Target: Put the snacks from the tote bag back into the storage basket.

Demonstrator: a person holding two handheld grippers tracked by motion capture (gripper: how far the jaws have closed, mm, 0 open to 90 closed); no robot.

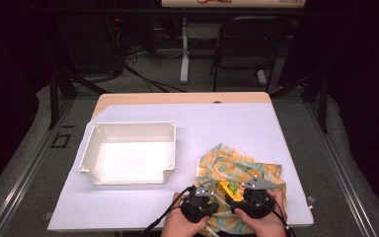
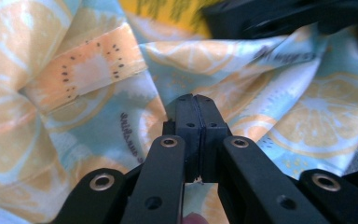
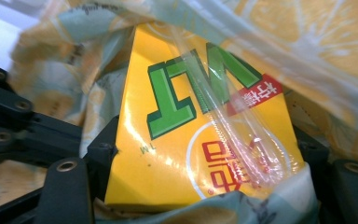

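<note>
Carton: a yellow drink carton point(image 3: 186, 135) with green letters and a wrapped straw on its face, sitting inside the mouth of the bag, low and right of centre in the high view point(image 1: 228, 188).
Bag: a citrus-print fabric bag point(image 1: 239, 170) lying crumpled at the lower right of the table, its opening toward the person.
Right gripper point(image 1: 253, 196): jaws spread to the carton's width, one on each side of it, seemingly closed onto its sides.
Left gripper point(image 2: 196, 122): jaws pressed fully together, apparently pinching a fold of the bag's cloth.
Step in hand: likely drawing the carton out of the bag while the left side holds the cloth back.
Next move: probably a steady pull toward the person, cloth held firm, grip light enough not to crush the carton.
Tray: an empty white tray point(image 1: 128, 177) left of the bag, the likely destination.
Table: white table point(image 1: 227, 123), otherwise bare.
</note>
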